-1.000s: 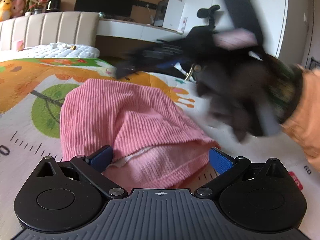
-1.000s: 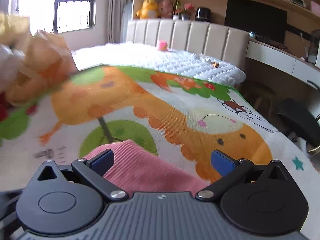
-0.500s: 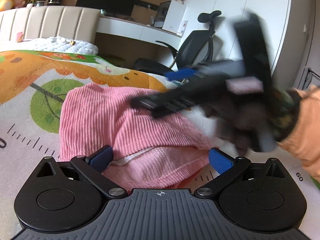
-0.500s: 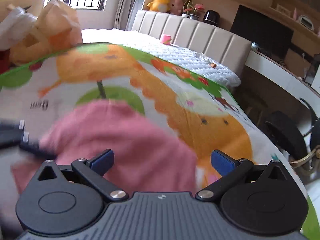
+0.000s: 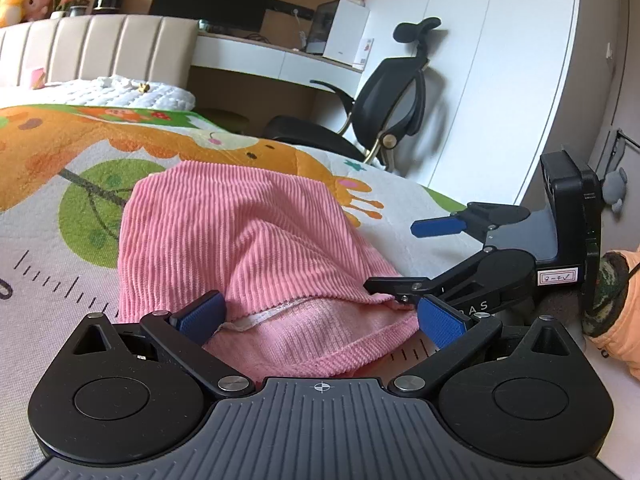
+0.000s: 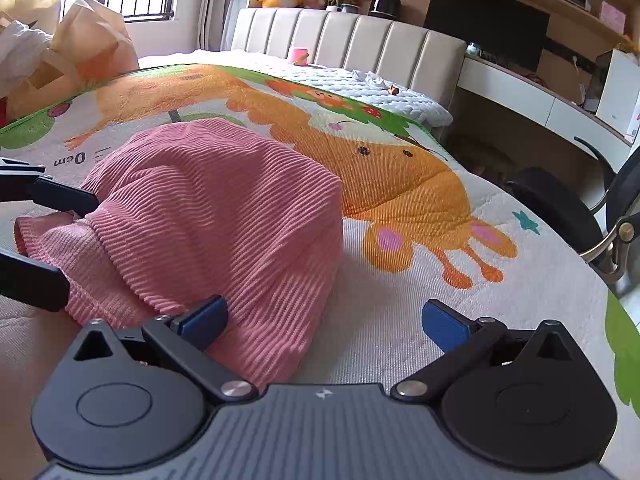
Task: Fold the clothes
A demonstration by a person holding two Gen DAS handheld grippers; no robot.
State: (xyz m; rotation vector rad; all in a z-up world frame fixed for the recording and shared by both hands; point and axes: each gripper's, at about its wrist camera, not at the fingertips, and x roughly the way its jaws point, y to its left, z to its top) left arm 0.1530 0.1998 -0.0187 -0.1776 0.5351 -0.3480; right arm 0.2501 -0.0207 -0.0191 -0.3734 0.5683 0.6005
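Pink ribbed garment (image 5: 240, 240) fills the near middle of the left wrist view, lying on a giraffe-print play mat (image 5: 60, 272) spread over the bed. It is already doubled into a compact bundle, with an upper layer lapping over a lower one whose hem faces the camera. The left hand-held gripper (image 5: 320, 318) stands wide, its blue pads either side of that near hem without closing on it. At the right, the right hand-held gripper (image 5: 430, 264) reaches in from the side, held by a hand in an orange sleeve (image 5: 624, 320), its lower finger at the garment's right corner. An office chair (image 5: 392, 96) stands far right.

From the right wrist view, the garment (image 6: 224, 216) sits to the near left on the mat (image 6: 400, 320). The right hand-held gripper (image 6: 324, 318) is spread wide; its left pad rests against the cloth, its right pad over bare mat. Dark fingers of the left hand-held gripper (image 6: 36, 240) show at the left edge.

By my reading, the fold is largely done; a final tuck or smoothing, and setting the piece aside, looks to be what is left.
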